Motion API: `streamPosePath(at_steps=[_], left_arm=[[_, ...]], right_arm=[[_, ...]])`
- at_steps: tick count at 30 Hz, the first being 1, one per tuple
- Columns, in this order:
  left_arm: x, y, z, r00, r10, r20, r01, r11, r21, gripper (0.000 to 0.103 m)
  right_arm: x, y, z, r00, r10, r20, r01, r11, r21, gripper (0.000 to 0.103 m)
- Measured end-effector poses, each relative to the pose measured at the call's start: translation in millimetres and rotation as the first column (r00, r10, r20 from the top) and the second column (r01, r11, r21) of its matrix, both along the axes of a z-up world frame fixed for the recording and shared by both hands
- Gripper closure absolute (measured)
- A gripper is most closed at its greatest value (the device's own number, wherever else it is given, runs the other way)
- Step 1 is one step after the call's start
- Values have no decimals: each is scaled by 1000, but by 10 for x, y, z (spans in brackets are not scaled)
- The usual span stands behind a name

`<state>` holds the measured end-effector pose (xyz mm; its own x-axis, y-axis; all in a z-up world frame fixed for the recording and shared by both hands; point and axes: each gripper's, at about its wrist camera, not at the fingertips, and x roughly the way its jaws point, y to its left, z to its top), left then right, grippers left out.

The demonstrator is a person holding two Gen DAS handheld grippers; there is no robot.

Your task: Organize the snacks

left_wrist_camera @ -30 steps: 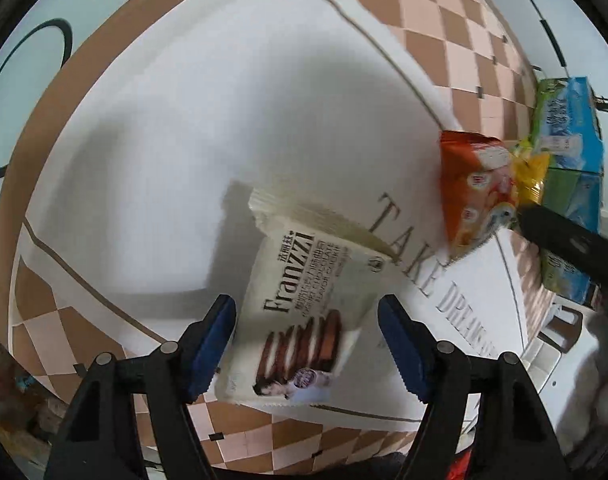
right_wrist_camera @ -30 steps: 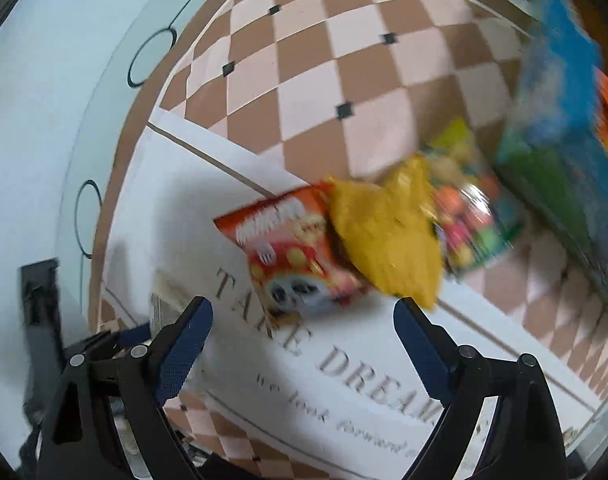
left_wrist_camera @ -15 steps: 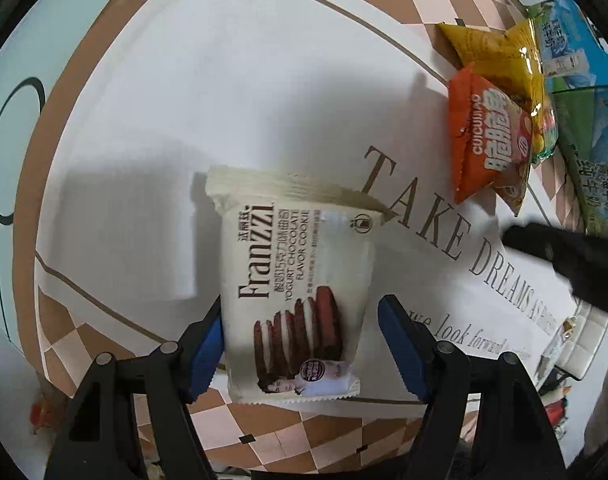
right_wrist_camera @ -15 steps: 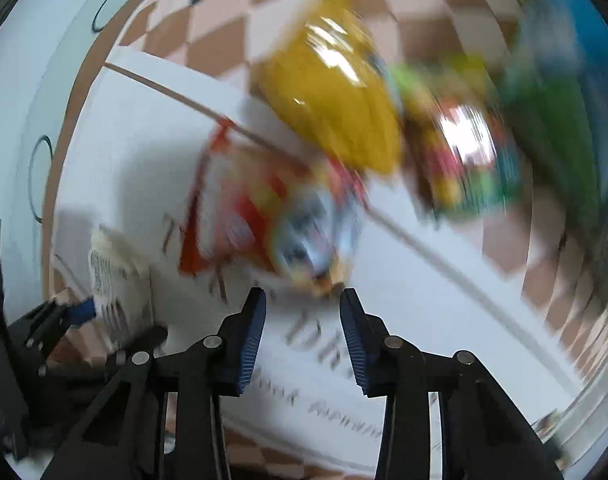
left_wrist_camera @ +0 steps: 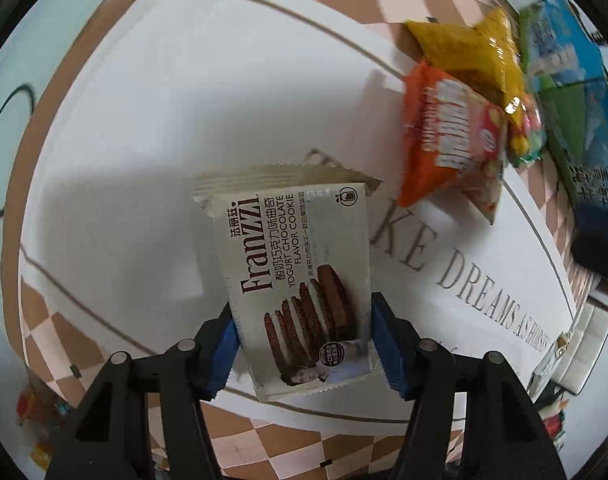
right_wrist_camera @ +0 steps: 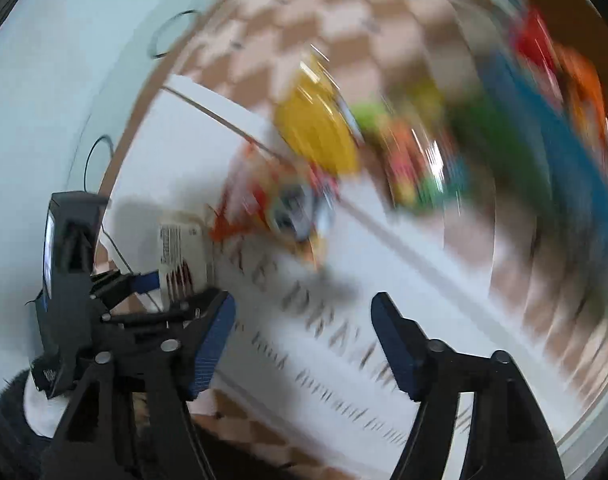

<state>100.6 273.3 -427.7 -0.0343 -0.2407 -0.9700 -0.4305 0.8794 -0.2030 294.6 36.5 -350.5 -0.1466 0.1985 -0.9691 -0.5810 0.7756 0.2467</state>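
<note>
My left gripper (left_wrist_camera: 304, 346) is shut on a cream Franzzi cookie packet (left_wrist_camera: 291, 264), its blue pads pressing both long sides, over the white cloth. The packet also shows in the blurred right wrist view (right_wrist_camera: 181, 256), held by the left gripper (right_wrist_camera: 143, 288). An orange snack bag (left_wrist_camera: 452, 148), a yellow bag (left_wrist_camera: 468, 52) and a colourful candy bag (left_wrist_camera: 526, 140) lie to the upper right. My right gripper (right_wrist_camera: 304, 344) is open and empty above the printed cloth, below the orange bag (right_wrist_camera: 279, 200) and yellow bag (right_wrist_camera: 316, 128).
A blue-green box (left_wrist_camera: 568, 92) stands at the far right, also in the right wrist view (right_wrist_camera: 544, 128). The tablecloth (left_wrist_camera: 183, 100) has a white centre with lettering and a brown checked border. The right wrist view is strongly blurred.
My left gripper closed onto the Franzzi packet. My right gripper narrowed half a second ago and has opened wide again while moving fast; the orange bag has shifted.
</note>
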Motion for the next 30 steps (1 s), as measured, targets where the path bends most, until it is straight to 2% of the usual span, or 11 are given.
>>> streamPosePath(at_steps=[3,7,11,13,14,15,19,20,22,25,30], left_arm=[[-112,77,-16,999,36,-5,-36,999,-3,44],[-205,270,-30,996,85,3,-85,996,-20,44],[-280,390,-13,994,107,14,-106,994,-19,44],[-302,453,1,994,104,16,-104,994,-13,44],[-326,455,18,995,102,17,-102,995,-11,44],[-330,440,15,995,97,18,-97,995,-7,44],[-328,346,19,997,75,19,-76,997,12,44],[-300,266,22,997,69,19,-69,997,16,44],[-246,181,22,999,44,21,-45,999,20,44],[-172,23,25,1000,-3,21,3,1000,15,44],[-51,-402,26,991,-129,28,129,991,22,44]], right_arm=[[93,420,23,975,211,75,-207,977,-49,29],[75,850,-159,893,439,94,-424,894,-146,30],[-77,1037,-489,827,560,49,-536,811,-233,30],[-87,1057,-580,819,571,60,-533,796,-287,28],[-44,1051,-616,845,533,52,-496,816,-296,32],[16,1014,-635,875,483,34,-455,844,-283,46],[248,701,-690,982,180,-59,-189,950,-248,53],[279,561,-697,992,89,-89,-108,966,-235,54],[283,326,-692,992,-23,-120,-3,978,-211,55],[232,-133,-670,965,-184,-188,155,975,-159,56],[39,-949,-610,889,-410,-203,380,909,-172,56]])
